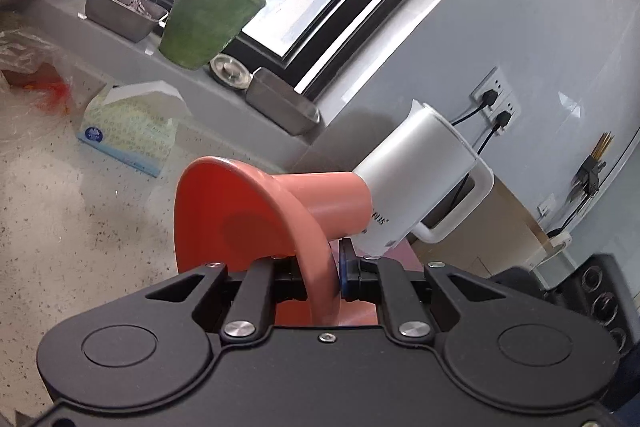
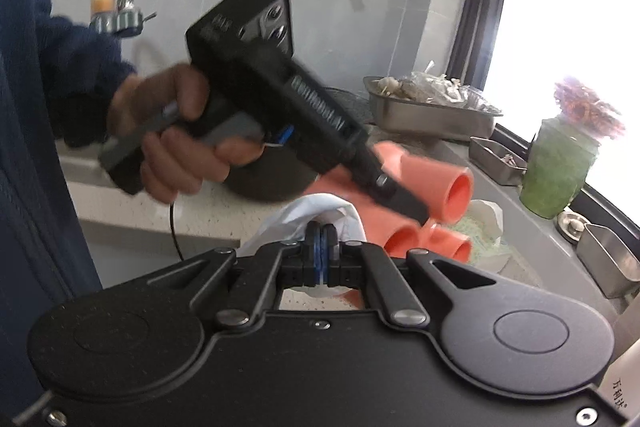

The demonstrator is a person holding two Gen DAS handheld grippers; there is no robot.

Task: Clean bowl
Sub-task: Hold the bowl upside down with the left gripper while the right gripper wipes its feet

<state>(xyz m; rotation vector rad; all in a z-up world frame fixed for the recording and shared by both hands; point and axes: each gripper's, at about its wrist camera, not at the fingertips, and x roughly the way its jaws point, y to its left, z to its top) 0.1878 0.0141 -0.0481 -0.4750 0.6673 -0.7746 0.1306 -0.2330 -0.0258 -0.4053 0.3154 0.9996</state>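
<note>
A salmon-orange bowl (image 1: 224,223) with hollow cylindrical feet hangs on its side above the speckled counter (image 1: 60,227), its inside facing left. My left gripper (image 1: 326,271) is shut on its rim, and one blue pad shows just right of the rim. In the right wrist view a hand (image 2: 176,139) holds that left gripper (image 2: 404,203) clamped on the bowl (image 2: 440,183), with the feet pointing right. My right gripper (image 2: 322,247) is shut on a crumpled white tissue (image 2: 316,211), close below and left of the bowl. Whether the tissue touches the bowl is hidden.
A white kettle (image 1: 424,179) stands right behind the bowl. On the counter sits a tissue box (image 1: 128,131). The window ledge carries a green vase (image 1: 208,23) with dried flowers and steel trays (image 1: 284,103). A dark blue sleeve (image 2: 32,147) fills the left edge.
</note>
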